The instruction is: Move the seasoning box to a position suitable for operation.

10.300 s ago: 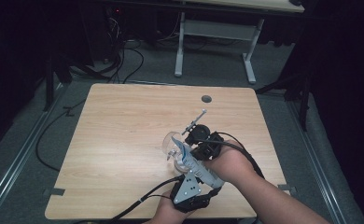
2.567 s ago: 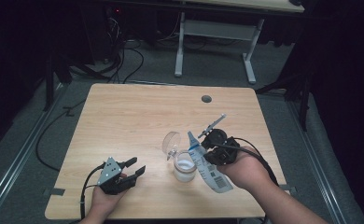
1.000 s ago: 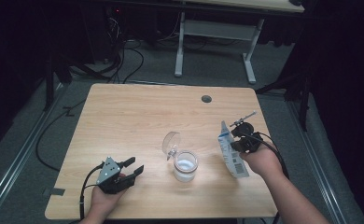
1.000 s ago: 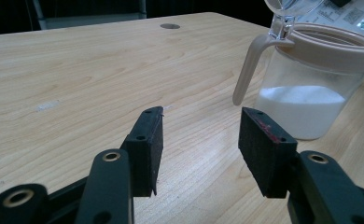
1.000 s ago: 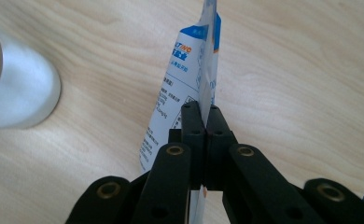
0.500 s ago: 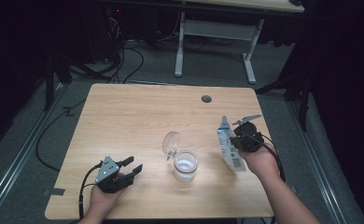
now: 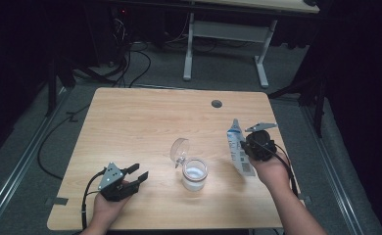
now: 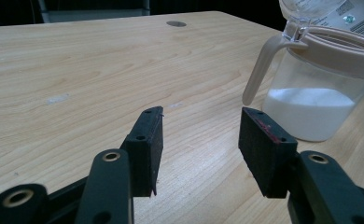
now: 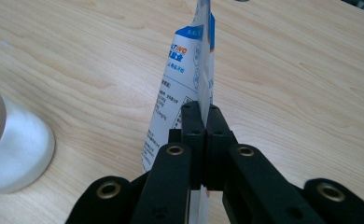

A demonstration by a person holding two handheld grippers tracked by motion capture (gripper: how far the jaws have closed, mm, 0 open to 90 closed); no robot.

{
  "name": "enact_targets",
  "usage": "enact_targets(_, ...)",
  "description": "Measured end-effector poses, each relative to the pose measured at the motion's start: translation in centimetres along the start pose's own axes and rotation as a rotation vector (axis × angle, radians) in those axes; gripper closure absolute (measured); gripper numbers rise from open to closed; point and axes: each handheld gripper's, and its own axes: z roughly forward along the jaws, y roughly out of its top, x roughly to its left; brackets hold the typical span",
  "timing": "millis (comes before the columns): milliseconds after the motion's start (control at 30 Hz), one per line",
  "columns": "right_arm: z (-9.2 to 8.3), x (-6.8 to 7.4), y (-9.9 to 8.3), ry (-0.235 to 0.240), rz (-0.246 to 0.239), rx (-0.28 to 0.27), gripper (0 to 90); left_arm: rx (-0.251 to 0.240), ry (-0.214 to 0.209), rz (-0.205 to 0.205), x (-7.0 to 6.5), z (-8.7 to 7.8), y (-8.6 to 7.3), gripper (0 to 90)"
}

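A clear jar (image 7: 195, 174) with a beige rim and white powder inside stands mid-table near the front, its round lid (image 7: 179, 150) flipped open behind it. In the left gripper view the jar (image 8: 318, 88) is at the right, beyond the jaws. My left gripper (image 7: 136, 178) rests near the front left edge, open, nothing between its pads (image 8: 150, 140). My right gripper (image 7: 242, 146) is shut on a white and blue pouch (image 7: 239, 149) held upright to the right of the jar. The pouch (image 9: 185, 93) rises from the closed jaws in the right gripper view.
The wooden table (image 7: 145, 122) has a round cable hole (image 7: 216, 104) near its back edge. Another desk's white legs (image 7: 228, 44) and cables lie on the floor behind. The surroundings are dark.
The right hand with the pouch has shifted slightly left, toward the jar, and the pouch stands a bit more upright. The left gripper has stayed put.
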Motion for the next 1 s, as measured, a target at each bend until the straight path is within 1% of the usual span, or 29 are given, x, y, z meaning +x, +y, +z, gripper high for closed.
enact_targets(33,0.1,0.0,-0.2,0.003,0.012,-0.007,89.6,0.000,0.000,-0.002,0.1,0.0,0.0,50.2)
enact_targets(100,0.2,0.2,-0.4,-0.013,0.000,-0.010,89.7,0.000,0.002,-0.010,0.2,0.0,0.0,50.2)
enact_targets(167,0.2,0.1,-0.7,-0.008,0.021,-0.033,89.7,0.002,0.006,-0.011,0.4,-0.1,0.0,50.2)
enact_targets(267,0.3,0.0,-1.2,-0.006,0.030,-0.046,89.6,0.004,0.014,-0.012,0.6,-0.1,-0.1,50.3)
enact_targets(400,0.1,-0.3,-1.9,-0.002,0.052,-0.086,89.7,0.002,0.020,-0.021,0.8,-0.1,-0.1,50.5)
enact_targets(500,0.1,-0.5,-2.5,-0.004,0.064,-0.103,89.7,0.002,0.024,-0.023,0.9,-0.1,0.0,50.7)
enact_targets(700,-0.2,-1.0,-3.6,0.003,0.098,-0.162,89.7,0.008,0.046,-0.010,1.3,-0.3,-0.1,50.8)
enact_targets(800,-0.2,-1.2,-4.0,0.009,0.111,-0.193,89.7,0.006,0.053,-0.014,1.4,-0.4,-0.1,50.8)
enact_targets(867,-0.2,-1.2,-4.2,0.013,0.117,-0.204,89.7,0.005,0.051,-0.016,1.5,-0.4,-0.1,50.8)
enact_targets(1000,-0.3,-1.2,-4.7,0.017,0.122,-0.250,89.7,-0.002,0.046,-0.023,1.6,-0.3,-0.2,50.8)
